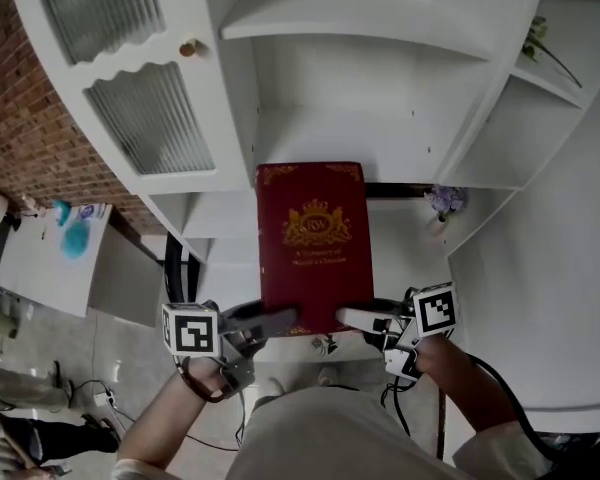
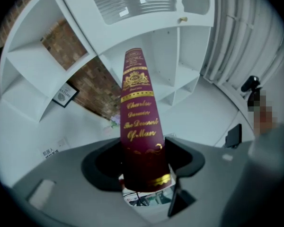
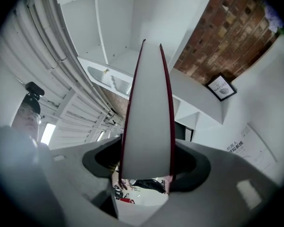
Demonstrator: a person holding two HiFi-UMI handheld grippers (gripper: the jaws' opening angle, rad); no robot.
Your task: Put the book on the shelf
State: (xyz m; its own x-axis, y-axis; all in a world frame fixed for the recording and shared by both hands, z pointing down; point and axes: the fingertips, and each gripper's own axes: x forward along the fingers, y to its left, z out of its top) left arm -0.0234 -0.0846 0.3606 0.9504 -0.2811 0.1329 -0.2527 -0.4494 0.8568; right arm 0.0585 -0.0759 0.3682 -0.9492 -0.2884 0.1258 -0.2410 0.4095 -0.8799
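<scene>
Left gripper (image 1: 278, 320) is clamped on the book (image 1: 313, 243) at its near-left corner, spine side. I've got the book in the air in front of the white shelf (image 1: 330, 138), long axis pointing straight ahead at the open bay. Right gripper (image 1: 352, 317) is clamped on the near-right corner, page side. Both are equally near. Can't judge the bay's depth, or the gap under the far edge.
</scene>
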